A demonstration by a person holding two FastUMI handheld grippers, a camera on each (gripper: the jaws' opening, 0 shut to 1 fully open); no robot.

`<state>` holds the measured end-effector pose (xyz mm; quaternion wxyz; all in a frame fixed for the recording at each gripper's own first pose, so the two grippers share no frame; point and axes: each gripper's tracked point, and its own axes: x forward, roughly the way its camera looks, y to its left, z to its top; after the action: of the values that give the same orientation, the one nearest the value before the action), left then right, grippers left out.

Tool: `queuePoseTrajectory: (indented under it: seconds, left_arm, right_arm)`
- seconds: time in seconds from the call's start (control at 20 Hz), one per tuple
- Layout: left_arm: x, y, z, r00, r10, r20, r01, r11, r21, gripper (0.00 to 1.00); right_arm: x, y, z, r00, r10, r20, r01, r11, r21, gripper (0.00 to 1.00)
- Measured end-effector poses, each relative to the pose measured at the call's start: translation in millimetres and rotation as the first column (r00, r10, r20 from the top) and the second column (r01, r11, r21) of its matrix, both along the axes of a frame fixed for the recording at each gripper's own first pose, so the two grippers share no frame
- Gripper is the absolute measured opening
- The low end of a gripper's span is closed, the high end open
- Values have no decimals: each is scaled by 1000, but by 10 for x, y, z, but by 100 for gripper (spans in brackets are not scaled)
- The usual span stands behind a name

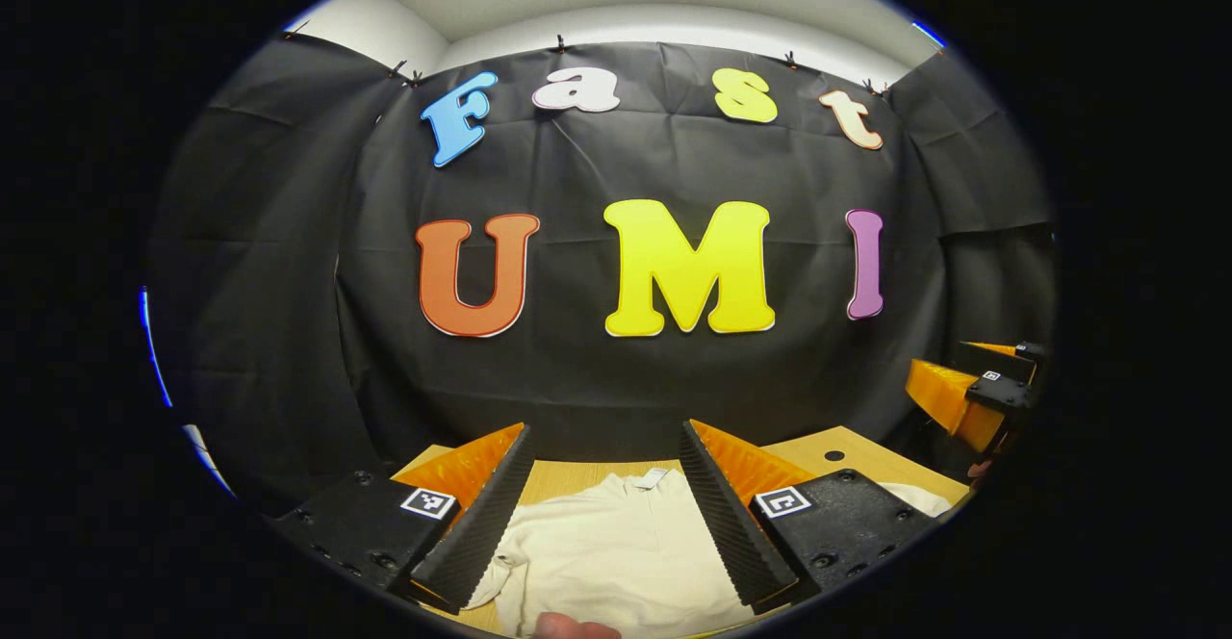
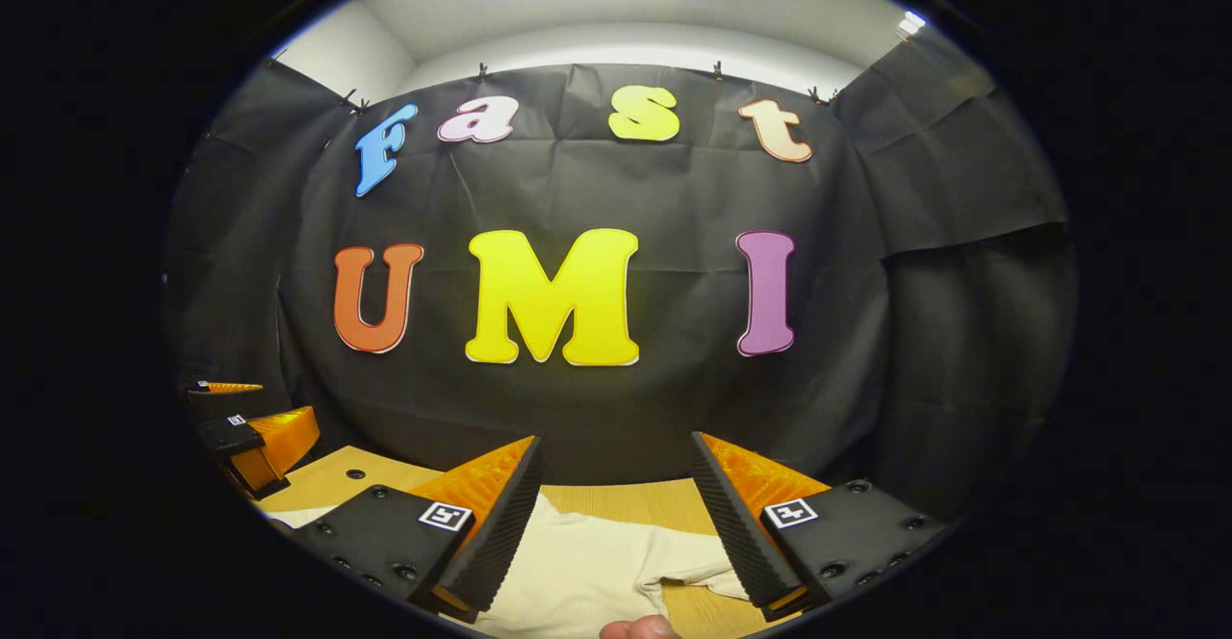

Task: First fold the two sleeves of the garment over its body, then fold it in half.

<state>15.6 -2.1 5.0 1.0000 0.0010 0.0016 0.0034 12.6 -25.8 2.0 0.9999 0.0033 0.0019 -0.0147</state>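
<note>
Going left to right in the left gripper view: the left hand-held gripper point(image 1: 604, 514) hangs above the desk point(image 1: 577, 477) with its jaws spread wide and nothing between them. Past its fingers lies the garment point(image 1: 616, 552), pale cream, spread on the wood with what looks like its collar tag toward the booth wall. At the far right edge the other tool shows, held up off the desk.

In the right gripper view, the right hand-held gripper point(image 2: 616, 523) is likewise wide open and holds nothing, touching nothing I can make out. Below it the cloth lies with one sleeve point(image 2: 707, 576) bunched and wrinkled toward the right, bare desk beyond it.

Neither sleeve looks folded over the body yet, so the task seems to be at its start.

Risks, as I judge them: the bunched sleeve may give a pinch of several layers at once, dragging the body along with it. A shallow grip on thin cloth could slip mid-fold. Uneven lifting by the two sides would likely skew the garment on the smooth desk.
</note>
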Motion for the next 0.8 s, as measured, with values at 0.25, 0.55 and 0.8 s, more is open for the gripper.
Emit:
queuePoseTrajectory:
  seconds: [0.25, 0.55, 0.8]
  left_arm:
    - [-17, -10, -21, 1000, 1, -5, -1, 1000, 7, 96]
    - [-10, -45, -47, 1000, -6, -16, 6, 1000, 15, 97]
    - [-69, -259, -340, 995, -45, -83, 47, 999, 15, 97]
  right_arm:
    - [11, -100, -14, 1000, 7, -9, -8, 1000, -13, 94]
    - [2, -447, -132, 999, -19, -41, 17, 999, -34, 94]
    - [-118, -992, -376, 990, -77, -115, 71, 996, -59, 94]
